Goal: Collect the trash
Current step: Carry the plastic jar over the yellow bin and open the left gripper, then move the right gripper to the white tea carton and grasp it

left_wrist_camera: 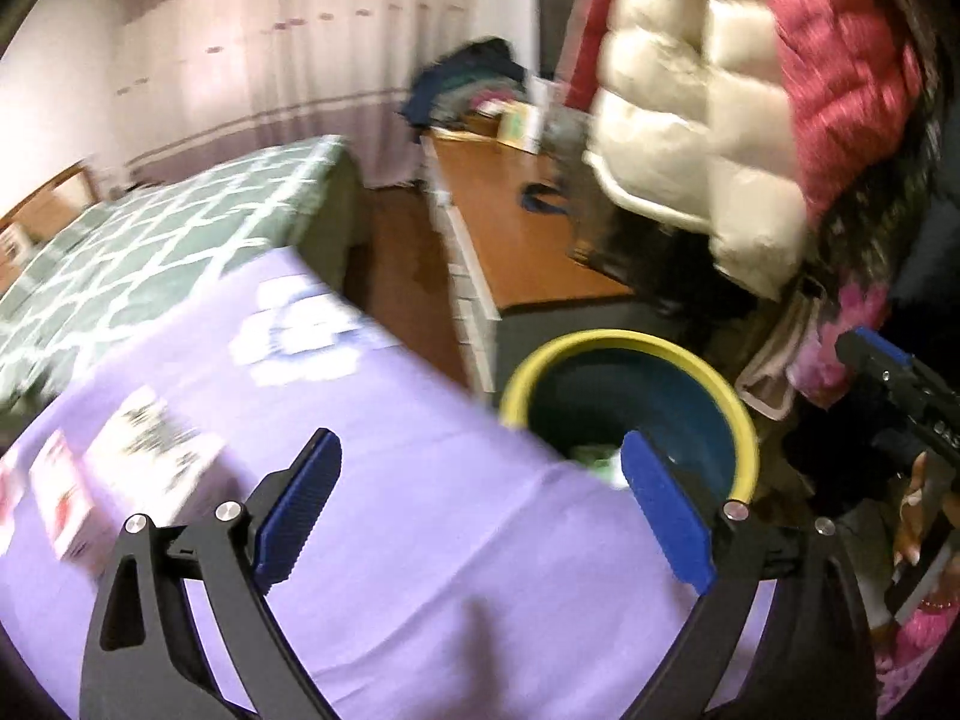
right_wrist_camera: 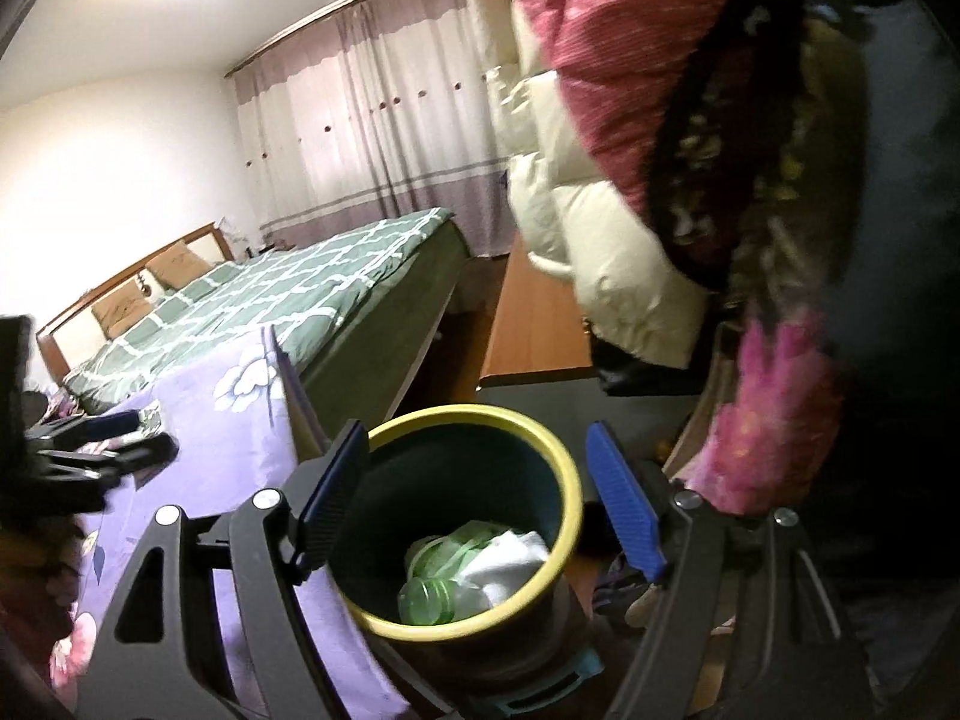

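Above the bin [right_wrist_camera: 564, 468], the right gripper [right_wrist_camera: 480, 504] hangs open, empty.

Bin [right_wrist_camera: 474, 516] right of table [right_wrist_camera: 240, 456], bottle [right_wrist_camera: 441, 570] and tissue [right_wrist_camera: 510, 564] inside.

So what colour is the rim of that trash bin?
Yellow, on a dark teal bin; clearest in the right wrist view.

Bin [right_wrist_camera: 474, 618] mouth is left open from above; flanked by counter [right_wrist_camera: 240, 450] edge and hanging jackets [right_wrist_camera: 606, 252].
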The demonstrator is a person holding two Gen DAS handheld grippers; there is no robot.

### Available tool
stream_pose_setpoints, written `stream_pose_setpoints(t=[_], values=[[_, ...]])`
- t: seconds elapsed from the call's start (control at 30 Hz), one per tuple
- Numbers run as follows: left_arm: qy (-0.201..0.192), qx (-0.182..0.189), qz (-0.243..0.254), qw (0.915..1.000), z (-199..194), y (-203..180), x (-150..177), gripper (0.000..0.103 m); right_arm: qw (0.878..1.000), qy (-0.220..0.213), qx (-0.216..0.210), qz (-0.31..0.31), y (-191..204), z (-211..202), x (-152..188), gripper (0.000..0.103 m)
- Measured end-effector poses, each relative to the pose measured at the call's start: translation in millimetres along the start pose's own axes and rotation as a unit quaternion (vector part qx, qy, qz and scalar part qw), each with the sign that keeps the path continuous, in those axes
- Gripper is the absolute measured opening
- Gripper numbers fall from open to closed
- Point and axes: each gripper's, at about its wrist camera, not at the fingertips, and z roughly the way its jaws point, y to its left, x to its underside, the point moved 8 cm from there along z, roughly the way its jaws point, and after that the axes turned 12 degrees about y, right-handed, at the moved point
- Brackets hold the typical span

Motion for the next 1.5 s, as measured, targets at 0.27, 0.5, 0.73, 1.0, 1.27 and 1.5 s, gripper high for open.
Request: stream_pose_setpoints(t=[0.27,0.5,0.73,1.0,1.27,1.5], values=[[-0.036,-0.088,-0.108,0.9896,-57.4,127.3,61.6,0.096,0.999,0.021,-0.007,-0.040,40.1,11.8,1.7,0.071],[-0.053,-0.159,-0.181,0.9690,-89.7,224.8,108.9,0.097,0.995,0.038,-0.013,-0.088,88.6,22.1,4.6,0.071],[-0.092,-0.195,-0.264,0.9399,-112.3,290.8,152.4,0.098,0.988,0.059,-0.034,-0.135,139.6,36.2,6.4,0.071],[-0.091,-0.285,-0.332,0.8945,-136.8,339.7,186.8,0.098,0.972,0.089,-0.117,-0.186,227.0,62.1,1.7,0.076],[-0.055,-0.282,-0.382,0.8786,-123.6,364.0,210.5,0.098,0.928,0.143,-0.190,-0.288,341.9,105.3,11.7,0.085],[-0.030,-0.294,-0.365,0.8828,-108.6,359.4,207.8,0.098,0.904,0.187,-0.156,-0.351,391.0,168.1,30.0,0.093]])
